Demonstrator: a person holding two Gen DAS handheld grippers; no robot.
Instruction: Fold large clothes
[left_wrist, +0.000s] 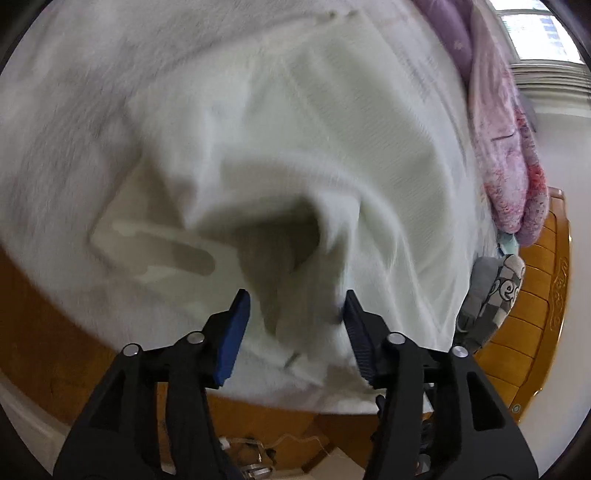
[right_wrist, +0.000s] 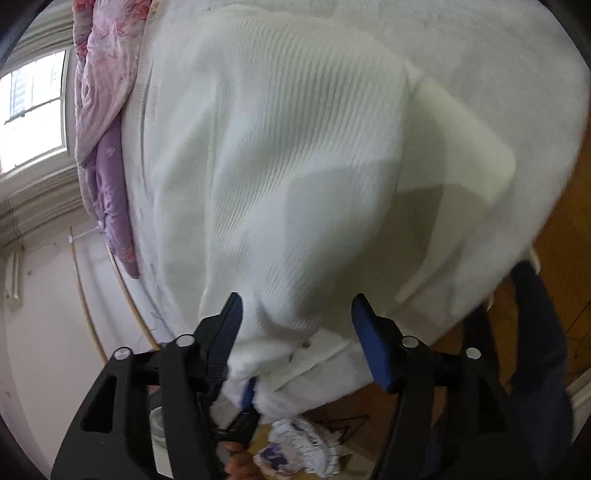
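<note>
Looks like I'm mid-fold on this white sweater (right_wrist: 295, 166), which is spread over the bed (left_wrist: 55, 92) with its near edge bunched up by me. My left gripper (left_wrist: 295, 306) and right gripper (right_wrist: 295, 310) are both spread wide, cloth loose between the fingers, nothing pinched. Next I'd clamp that edge and carry it across.

White ribbed knit sweater (right_wrist: 280, 155) lies rumpled, draped over the bed edge.
</note>
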